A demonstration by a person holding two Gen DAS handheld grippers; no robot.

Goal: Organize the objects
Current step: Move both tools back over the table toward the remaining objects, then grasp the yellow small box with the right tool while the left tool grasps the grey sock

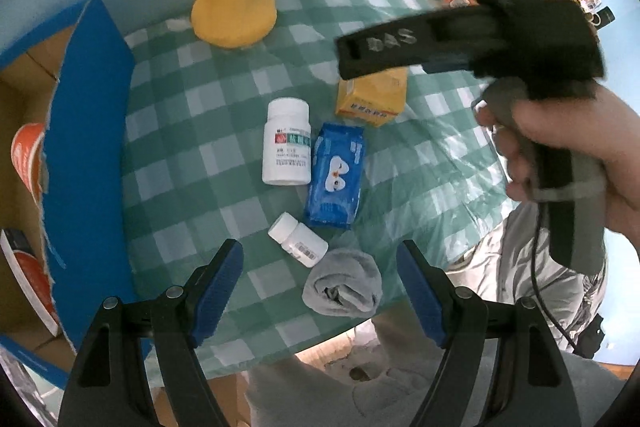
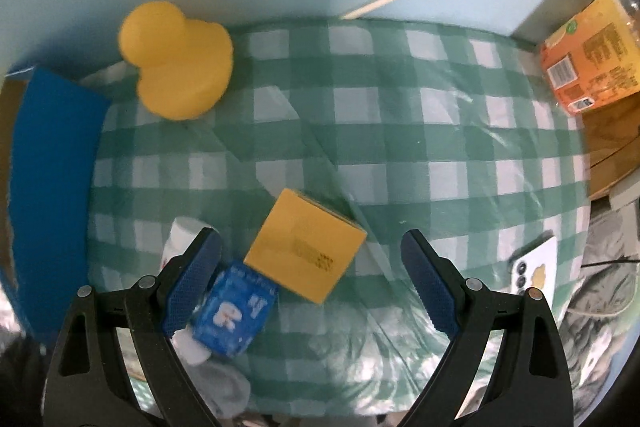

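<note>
On the green checked cloth [image 1: 192, 131] lie a tall white pill bottle [image 1: 287, 142], a blue tissue pack [image 1: 336, 175], a small white bottle [image 1: 298, 239] on its side, a rolled grey sock [image 1: 343, 283] and a yellow box [image 1: 372, 95]. A yellow rubber duck [image 1: 231, 6] stands at the back. My left gripper [image 1: 320, 287] hangs open above the near edge, over the small bottle and sock. My right gripper [image 2: 312, 275] is open, hovering over the yellow box [image 2: 306, 254], with the blue tissue pack [image 2: 234, 313] by its left finger. In the left wrist view a hand [image 1: 560, 151] holds the right gripper's body.
A blue cardboard box [image 1: 86, 155] with orange-and-white packets inside stands open at the left. An orange carton [image 2: 588, 57] and a bottle sit at the back right. A white card [image 2: 538, 269] lies at the cloth's right edge. A white cable runs along the wall.
</note>
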